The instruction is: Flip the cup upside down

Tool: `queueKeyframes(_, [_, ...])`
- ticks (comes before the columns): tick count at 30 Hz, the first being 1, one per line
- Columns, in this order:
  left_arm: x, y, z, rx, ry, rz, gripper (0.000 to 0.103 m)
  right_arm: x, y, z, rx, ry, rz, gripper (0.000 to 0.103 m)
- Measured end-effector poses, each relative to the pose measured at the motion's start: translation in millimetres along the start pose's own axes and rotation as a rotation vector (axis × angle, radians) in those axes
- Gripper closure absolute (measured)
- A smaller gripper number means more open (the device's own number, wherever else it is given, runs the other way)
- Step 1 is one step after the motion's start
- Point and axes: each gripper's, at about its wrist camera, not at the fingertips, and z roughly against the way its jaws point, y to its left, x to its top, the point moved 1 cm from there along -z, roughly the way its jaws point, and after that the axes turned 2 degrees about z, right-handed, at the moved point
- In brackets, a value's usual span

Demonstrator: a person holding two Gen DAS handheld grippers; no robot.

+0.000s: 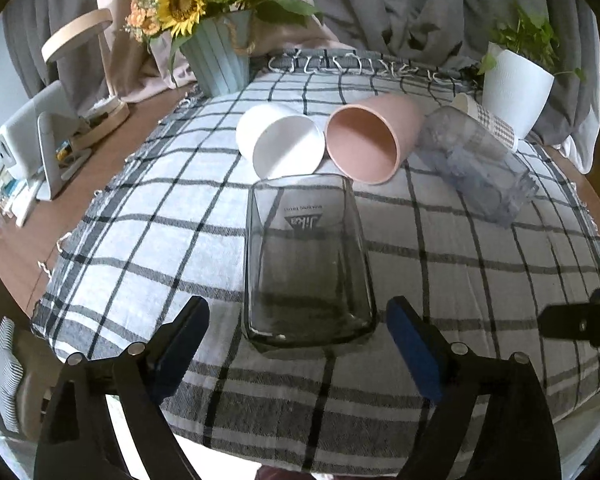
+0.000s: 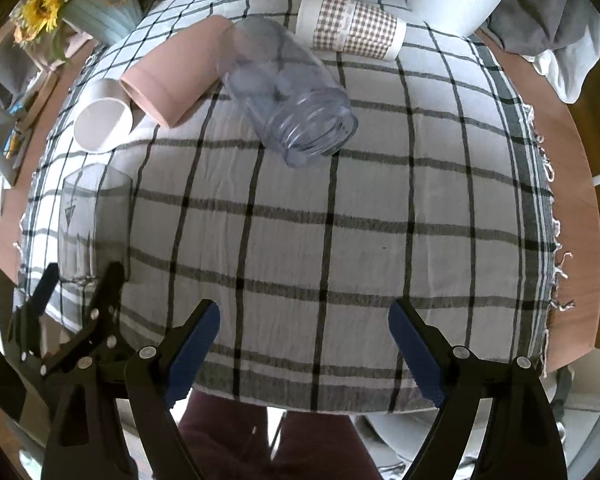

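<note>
Sitting mouth-down on the checked tablecloth point(image 1: 140, 240), the smoked glass cup point(image 1: 306, 260) fills the centre of the left wrist frame (logo reads upside down); left gripper point(image 1: 298, 344) is spread wide either side of its rim, not touching; right gripper point(image 2: 304, 340) also gapes, over bare cloth; pink cup point(image 1: 370, 140), white cup point(image 1: 280, 140) and clear jar point(image 2: 292, 92) lie tipped in the upper frame.

A wooden table point(image 2: 572, 216) carries a checked cloth point(image 2: 340, 240). Ahead of the left gripper point(image 1: 298, 322) stands an inverted smoky glass point(image 1: 306, 256); beyond lie a white cup point(image 1: 280, 142), pink cup point(image 1: 374, 136), clear plastic jar point(image 2: 292, 88) and gingham paper cup point(image 2: 352, 26).
</note>
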Motion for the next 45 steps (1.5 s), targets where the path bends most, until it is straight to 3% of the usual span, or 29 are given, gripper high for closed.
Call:
queueKeyframes(6, [1.7,-0.3,-6.7,-0.041,0.01,0.01,0.036,-7.8,-1.8,-4.2,0.016,0.014,-0.02,0.017])
queueKeyframes(20, [12.4,2.0,9.4,-0.068,0.045,0.0,0.037,-6.5,-8.6,-2.4,0.05,0.008,-0.048,0.017])
queueKeyframes(45, [66.1,9.8,4.7,-0.121,0.006,-0.006,0.037,26.9,1.7,4.1,0.101,-0.036,-0.094,0.017])
